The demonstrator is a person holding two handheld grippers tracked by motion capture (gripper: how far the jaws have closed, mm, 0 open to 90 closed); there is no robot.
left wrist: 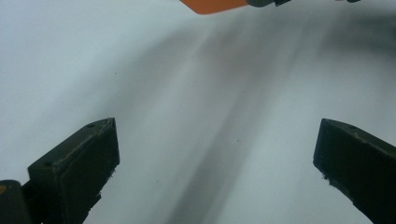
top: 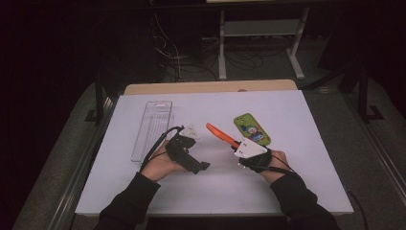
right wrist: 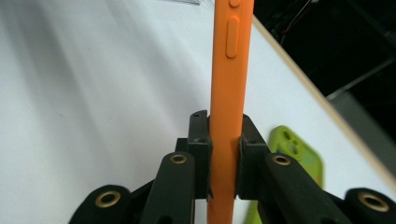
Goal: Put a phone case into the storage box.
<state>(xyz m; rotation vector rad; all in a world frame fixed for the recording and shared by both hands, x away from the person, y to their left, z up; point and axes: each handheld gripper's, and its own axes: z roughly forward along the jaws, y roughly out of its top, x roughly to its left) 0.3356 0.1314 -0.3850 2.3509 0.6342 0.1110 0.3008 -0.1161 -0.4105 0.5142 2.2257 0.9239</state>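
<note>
right gripper: clamped on orange phone case, fingers pressing both flat sides near one end
orange phone case: held edge-on, lifted off the surface, pointing up-left toward the middle; side buttons visible in the right gripper view
left gripper: fingers spread wide, nothing between, low over bare surface; tip of the orange case at the top edge of the left gripper view
green phone case: flat on the surface, cartoon print up, just beside and behind the right gripper; green edge with camera cutout low right in the right gripper view
clear tray: long, transparent, lying lengthwise at the left, just beyond the left hand, apart from both cases
in the way: nothing between the two grippers, plain white stretch
surroundings: dark floor, white frame legs and loose cables behind the far edge
sleeves: dark, both forearms coming in from the near edge
</note>
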